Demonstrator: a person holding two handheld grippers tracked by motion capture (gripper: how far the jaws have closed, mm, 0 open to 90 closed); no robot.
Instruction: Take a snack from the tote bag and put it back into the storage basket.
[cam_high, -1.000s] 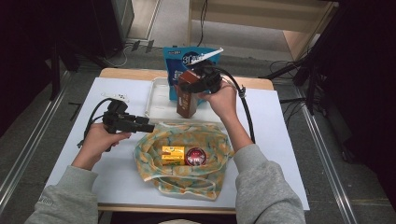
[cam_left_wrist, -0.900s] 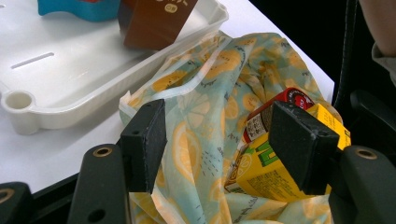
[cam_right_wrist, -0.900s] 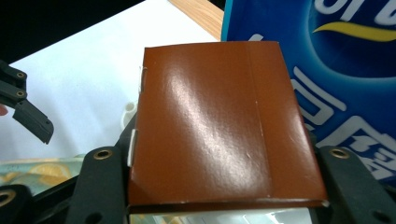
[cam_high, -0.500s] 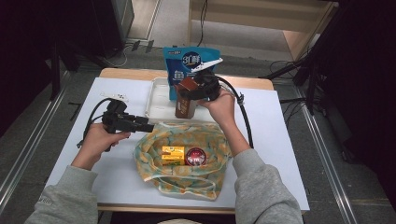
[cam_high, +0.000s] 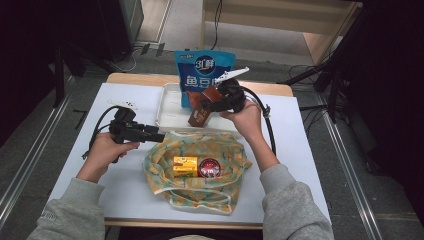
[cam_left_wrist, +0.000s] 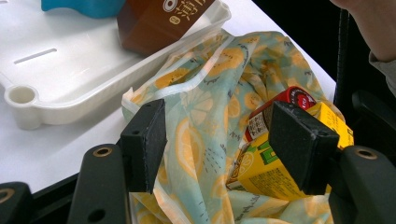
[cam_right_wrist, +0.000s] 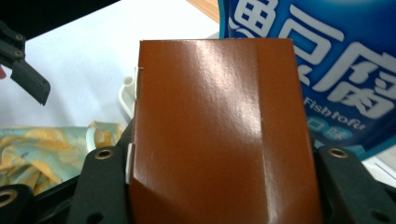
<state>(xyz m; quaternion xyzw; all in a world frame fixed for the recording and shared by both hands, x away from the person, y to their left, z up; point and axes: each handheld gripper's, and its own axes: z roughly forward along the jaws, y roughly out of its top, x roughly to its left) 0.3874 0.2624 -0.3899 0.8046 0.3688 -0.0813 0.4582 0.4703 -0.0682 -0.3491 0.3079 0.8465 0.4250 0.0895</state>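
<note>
Over the white tray (cam_high: 167, 117), brown carton (cam_high: 201, 111) stands tilted.

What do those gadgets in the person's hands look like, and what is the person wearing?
Each black handheld left gripper and right gripper trails a black cable. The flat rectangular black fingers sit on arms with brass-ringed holes. Both grey knit sleeves have ribbed cuffs.

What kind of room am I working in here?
Likely a lab or recording workspace, not a home: a white-topped table, loose cables on the floor, and dark stands around the table.
</note>
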